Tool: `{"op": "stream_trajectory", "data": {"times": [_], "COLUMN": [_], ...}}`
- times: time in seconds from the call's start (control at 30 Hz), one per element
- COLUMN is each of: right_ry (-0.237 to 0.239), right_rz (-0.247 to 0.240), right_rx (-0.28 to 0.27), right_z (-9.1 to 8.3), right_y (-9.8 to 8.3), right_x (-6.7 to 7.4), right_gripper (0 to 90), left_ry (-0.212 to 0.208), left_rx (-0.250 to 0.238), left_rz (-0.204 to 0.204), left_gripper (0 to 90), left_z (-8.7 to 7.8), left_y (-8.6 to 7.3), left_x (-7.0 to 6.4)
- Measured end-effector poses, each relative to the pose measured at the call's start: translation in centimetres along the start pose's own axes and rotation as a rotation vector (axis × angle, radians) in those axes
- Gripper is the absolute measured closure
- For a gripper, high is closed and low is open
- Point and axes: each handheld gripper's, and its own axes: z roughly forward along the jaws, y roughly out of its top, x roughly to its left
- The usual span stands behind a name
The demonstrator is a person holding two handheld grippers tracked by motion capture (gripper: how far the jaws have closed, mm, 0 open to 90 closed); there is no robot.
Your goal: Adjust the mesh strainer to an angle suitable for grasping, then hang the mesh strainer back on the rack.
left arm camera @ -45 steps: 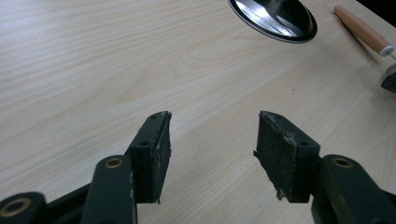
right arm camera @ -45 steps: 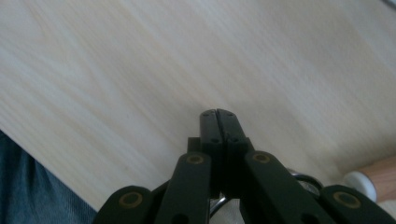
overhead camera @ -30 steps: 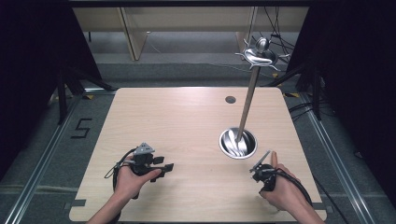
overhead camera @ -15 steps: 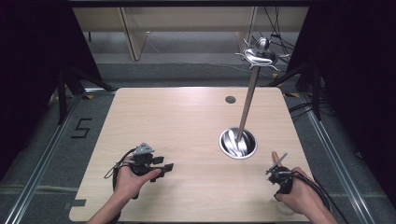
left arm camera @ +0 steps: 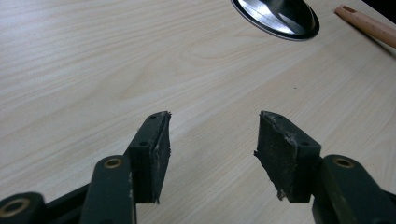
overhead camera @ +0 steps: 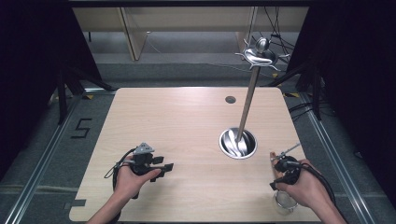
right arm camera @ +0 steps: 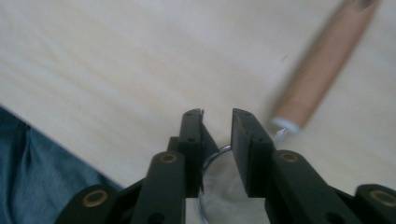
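Blur smears wooden handle (right arm camera: 322,65) in right gripper view; right hand-held gripper (right arm camera: 217,122) pinches rim of half-hidden sieve (right arm camera: 219,196). Left hand-held gripper (left arm camera: 212,126) spread wide over worktop (left arm camera: 93,70).

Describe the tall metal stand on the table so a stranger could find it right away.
On the light wooden table, look to the right half, ahead of the right gripper. A round shiny base holds a slim metal stand that rises to a hooked, knobbed top. Nothing else on the table stands nearly as tall.

From my station I read just one marking: a dark "5" (overhead camera: 82,128) on the grey floor (overhead camera: 42,154), left of the table (overhead camera: 187,121).
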Motion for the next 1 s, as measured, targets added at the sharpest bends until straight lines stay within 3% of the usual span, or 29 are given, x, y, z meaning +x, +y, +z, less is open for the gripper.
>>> {"op": "stream_trajectory", "data": {"times": [0.03, 0.07, 0.1, 0.3, 0.33, 0.37, 0.4, 0.53, 0.57, 0.67, 0.83, 0.87, 0.9, 1.0], "right_ry": [0.0, -0.015, -0.035, -0.081, -0.081, -0.029, -0.074, -0.08, -0.07, -0.076, -0.076, -0.056, -0.047, -0.039], "right_rz": [0.019, 0.047, 0.043, 0.112, 0.112, 0.136, 0.144, 0.169, 0.19, 0.229, 0.242, 0.281, 0.239, 0.248], "right_rx": [-0.037, -0.016, -0.003, -0.005, -0.005, -0.04, -0.043, -0.051, -0.017, -0.001, 0.014, 0.032, 0.038, 0.054], "right_z": [-0.6, -0.7, -0.8, -1.0, -1.0, -1.0, -1.0, -1.0, -0.7, -0.6, -0.1, 0.0, 0.1, 0.4], "right_y": [0.7, 0.9, 1.2, 1.9, 1.9, 2.0, 2.1, 2.3, 2.4, 2.8, 3.3, 3.4, 3.6, 3.8], "right_x": [-0.6, -0.7, -1.2, -3.1, -3.1, -3.7, -3.6, -4.1, -4.5, -4.4, -4.7, -4.3, -4.2, -4.0], "right_gripper": [68.1, 65.5, 64.1, 64.6, 64.6, 65.2, 65.0, 63.3, 61.1, 60.7, 59.7, 59.7, 59.7, 60.1], "left_ry": [0.0, 0.0, -0.004, -0.013, -0.013, -0.014, -0.013, -0.015, -0.011, -0.006, -0.01, -0.007, -0.014, -0.019], "left_rx": [0.0, 0.0, -0.002, 0.003, 0.003, 0.0, -0.003, -0.002, -0.004, 0.006, 0.011, 0.01, -0.004, 0.004], "left_rz": [0.0, 0.0, -0.003, -0.008, -0.008, -0.008, -0.005, 0.001, -0.006, -0.005, 0.014, 0.017, 0.002, 0.009], "left_gripper": [43.2, 43.2, 43.2, 43.1, 43.1, 43.1, 43.1, 43.1, 43.1, 43.1, 43.1, 43.0, 43.0, 43.0], "left_z": [0.1, 0.1, 0.1, 0.1, 0.1, 0.0, -0.1, 0.0, 0.1, 0.1, 0.1, 0.1, 0.4, 0.3], "left_y": [0.0, 0.0, 0.0, -0.1, -0.1, -0.1, 0.0, 0.0, 0.0, 0.0, 0.1, 0.1, 0.1, 0.1], "left_x": [0.0, 0.0, 0.0, 0.2, 0.2, 0.2, 0.2, 0.0, 0.0, 0.2, 0.0, 0.0, -0.2, -0.1]}}
